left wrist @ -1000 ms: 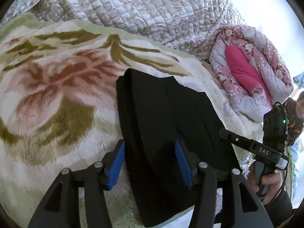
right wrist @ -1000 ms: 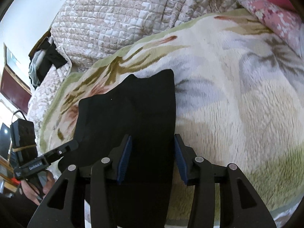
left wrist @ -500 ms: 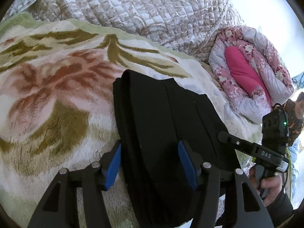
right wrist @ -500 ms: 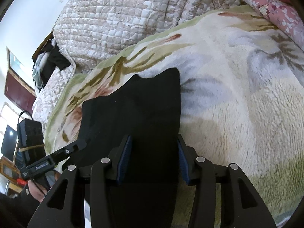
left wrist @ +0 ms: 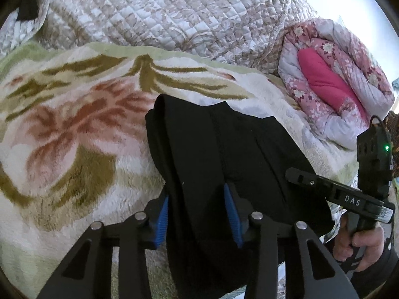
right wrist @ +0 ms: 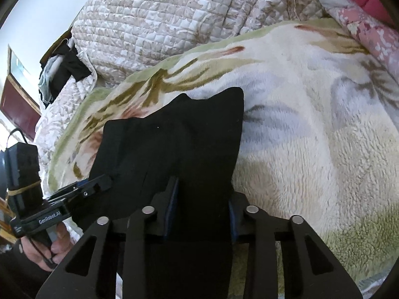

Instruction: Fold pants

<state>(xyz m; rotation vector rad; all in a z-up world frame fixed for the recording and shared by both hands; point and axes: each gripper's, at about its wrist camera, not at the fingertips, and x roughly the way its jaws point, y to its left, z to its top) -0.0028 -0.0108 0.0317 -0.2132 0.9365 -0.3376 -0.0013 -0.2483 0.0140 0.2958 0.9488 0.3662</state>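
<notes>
Black pants (left wrist: 224, 149) lie folded lengthwise on a floral fleece blanket (left wrist: 74, 149), with the near end hanging toward me. My left gripper (left wrist: 197, 214) straddles their left near edge. Its jaws are closing and the blue pads (left wrist: 162, 214) press bunched cloth between them. In the right wrist view the pants (right wrist: 174, 144) fill the gap of my right gripper (right wrist: 202, 211) at their right near edge. Those jaws are closing on the cloth too. Each tool shows in the other's view, the right gripper (left wrist: 296, 177) and the left gripper (right wrist: 99, 184).
A quilted beige bedspread (left wrist: 162, 12) is heaped behind the blanket (right wrist: 311, 137). A rolled pink floral quilt (left wrist: 331, 82) lies at the far right. Dark clothes (right wrist: 62, 74) are piled at the far left. A hand (left wrist: 361, 244) grips the right tool's handle.
Both pairs of jaws have narrowed from wide apart to pinching the pants' near edge, and the cloth between them has bunched up. Neither hand has shifted much.
</notes>
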